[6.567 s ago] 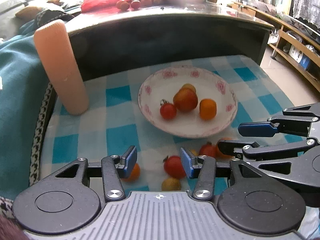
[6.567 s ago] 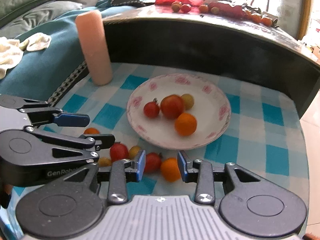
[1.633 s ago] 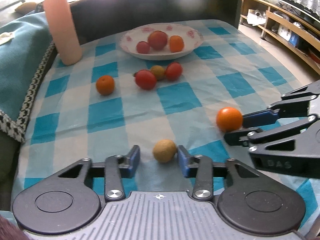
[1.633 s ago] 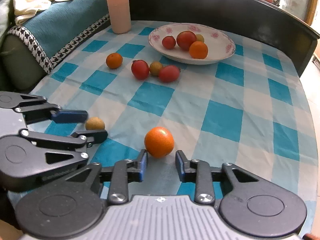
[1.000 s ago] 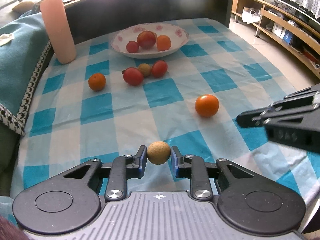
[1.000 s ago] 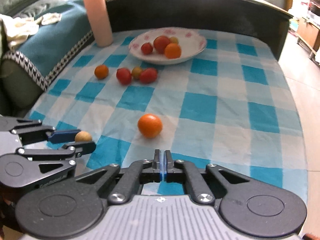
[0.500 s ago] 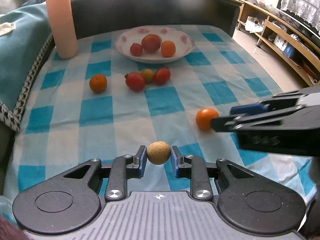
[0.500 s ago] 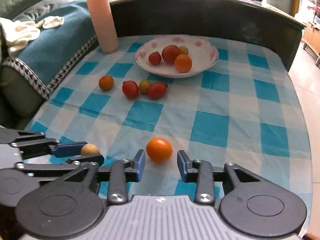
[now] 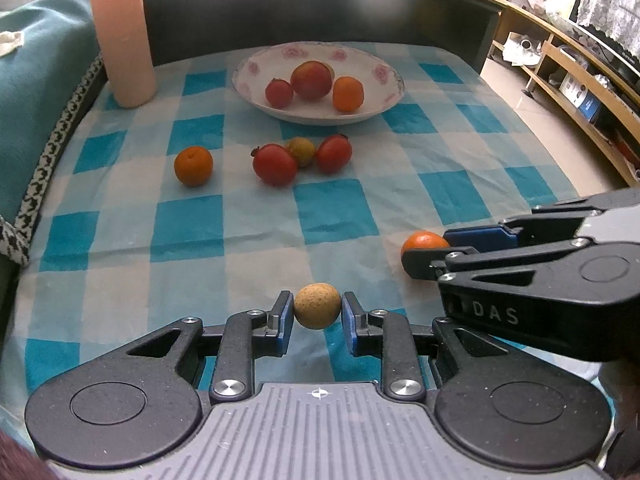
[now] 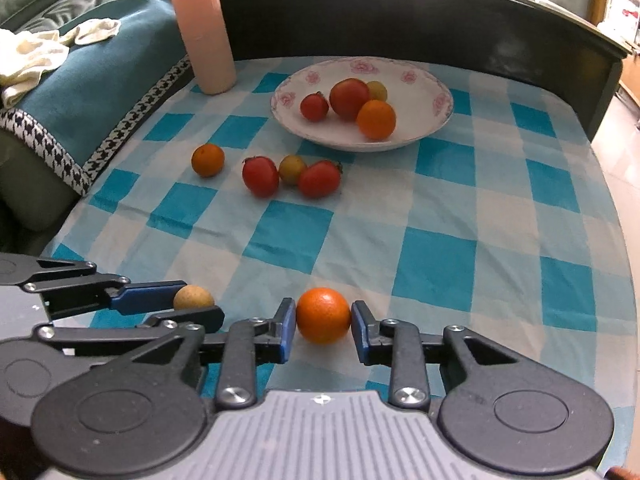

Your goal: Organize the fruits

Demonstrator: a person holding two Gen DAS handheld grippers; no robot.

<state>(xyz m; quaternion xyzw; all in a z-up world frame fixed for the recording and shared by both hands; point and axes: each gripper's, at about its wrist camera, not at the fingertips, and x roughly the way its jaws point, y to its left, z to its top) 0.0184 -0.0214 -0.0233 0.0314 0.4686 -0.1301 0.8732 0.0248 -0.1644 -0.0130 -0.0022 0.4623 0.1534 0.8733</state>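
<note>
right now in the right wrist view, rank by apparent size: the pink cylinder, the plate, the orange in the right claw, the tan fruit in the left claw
1. plate
2. pink cylinder
3. orange, though it sits nearest the camera, which inflates it
4. tan fruit, partly hidden by the left claw

Cloth (image 10: 440,208) – matt checked fabric, lightly creased. Plate (image 10: 436,118) – glossy glazed ceramic. Orange (image 10: 323,315) dimpled, brown fruit (image 9: 317,305) rough. Gripper bodies matt black plastic.
</note>
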